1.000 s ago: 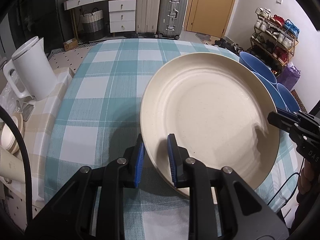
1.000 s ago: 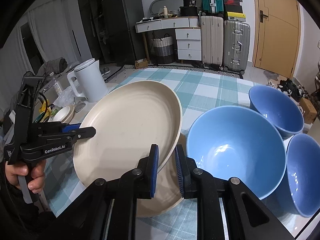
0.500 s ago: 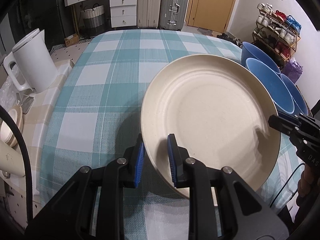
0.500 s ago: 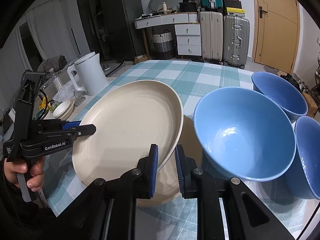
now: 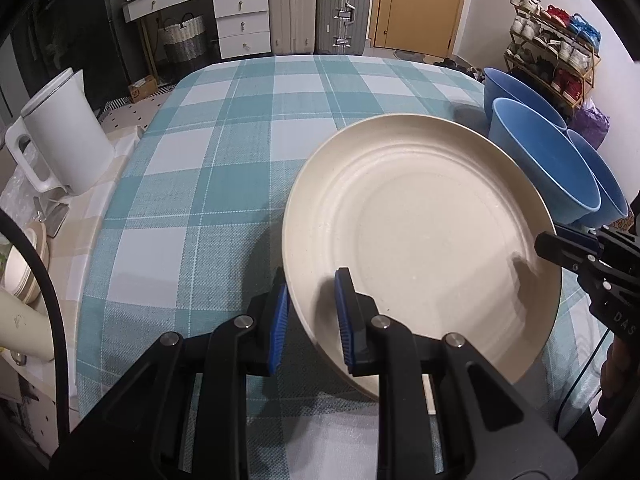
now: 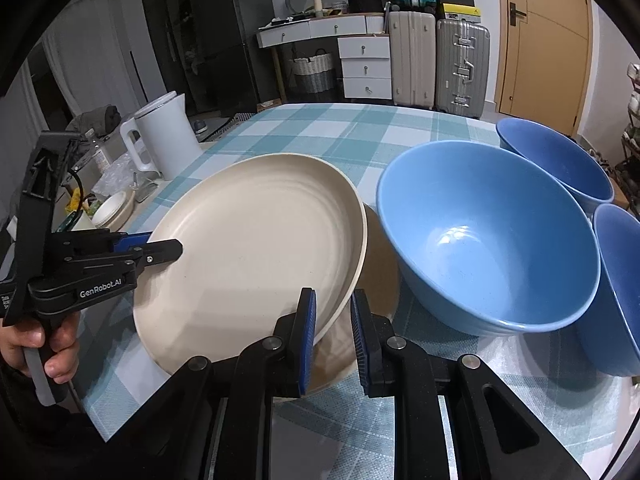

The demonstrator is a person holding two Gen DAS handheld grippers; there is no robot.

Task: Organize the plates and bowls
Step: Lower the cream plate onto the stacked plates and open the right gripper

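Observation:
A cream plate [image 5: 424, 236] [image 6: 256, 256] is held tilted above the checked tablecloth. My left gripper [image 5: 310, 312] is shut on its near rim; it also shows in the right wrist view [image 6: 160, 250]. My right gripper [image 6: 333, 328] is shut on the opposite rim and shows in the left wrist view [image 5: 560, 246]. A second cream plate [image 6: 380, 280] lies on the table under the raised one. Three blue bowls stand to the right: a large one [image 6: 488, 240] [image 5: 544, 164], one behind it [image 6: 556, 164] and one at the right edge [image 6: 620, 288].
A white kettle [image 5: 60, 148] [image 6: 164, 140] stands on a side counter left of the table, with small cream dishes [image 6: 114, 208] near it. Suitcases [image 5: 316, 8], drawers and a shoe rack [image 5: 556, 60] stand beyond the table [image 5: 248, 128].
The plate has come lower and nearer to the plate beneath it, both grippers still gripping its rims. More of the table and the bowls shows.

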